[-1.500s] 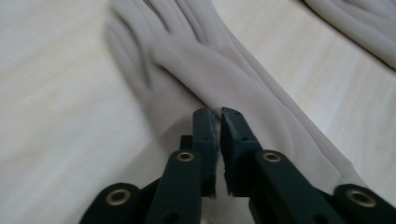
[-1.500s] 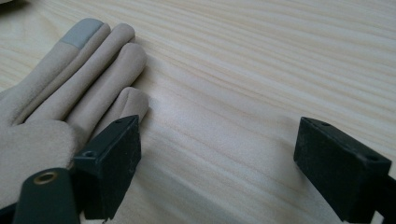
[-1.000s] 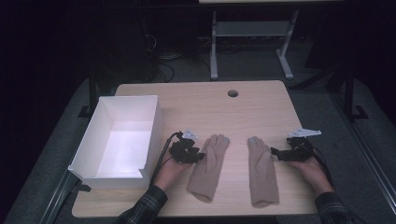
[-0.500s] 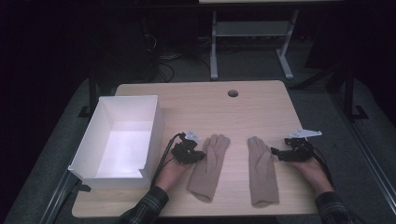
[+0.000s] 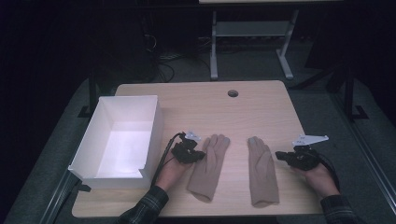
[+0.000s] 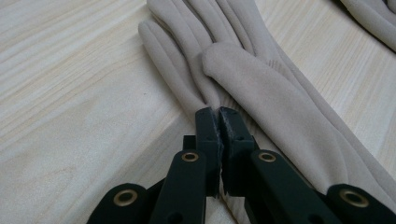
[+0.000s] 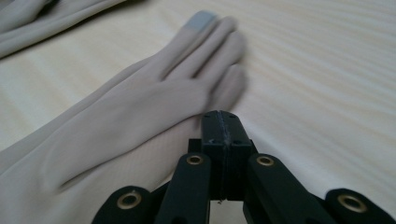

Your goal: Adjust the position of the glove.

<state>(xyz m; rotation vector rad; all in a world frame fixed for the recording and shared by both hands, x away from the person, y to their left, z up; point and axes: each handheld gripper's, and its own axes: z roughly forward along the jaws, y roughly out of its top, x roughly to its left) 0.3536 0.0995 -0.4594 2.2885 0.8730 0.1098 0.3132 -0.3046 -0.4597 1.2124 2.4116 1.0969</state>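
Just ahead of our closed, empty left gripper (image 6: 219,114) jaws lies 1 glove (image 6: 261,88), long axis crosswise; the right gripper (image 7: 222,116), also closed, faces the other glove (image 7: 140,107).

Beige gloves, white box, pale wood table.
Left glove (image 5: 208,167) and right glove (image 5: 262,171) plain beige, one fingertip grey (image 7: 201,19); box (image 5: 108,172) white; table (image 5: 196,100) light woodgrain; grippers' jaws black, brass rivets; sleeve (image 5: 142,208) dark plaid.
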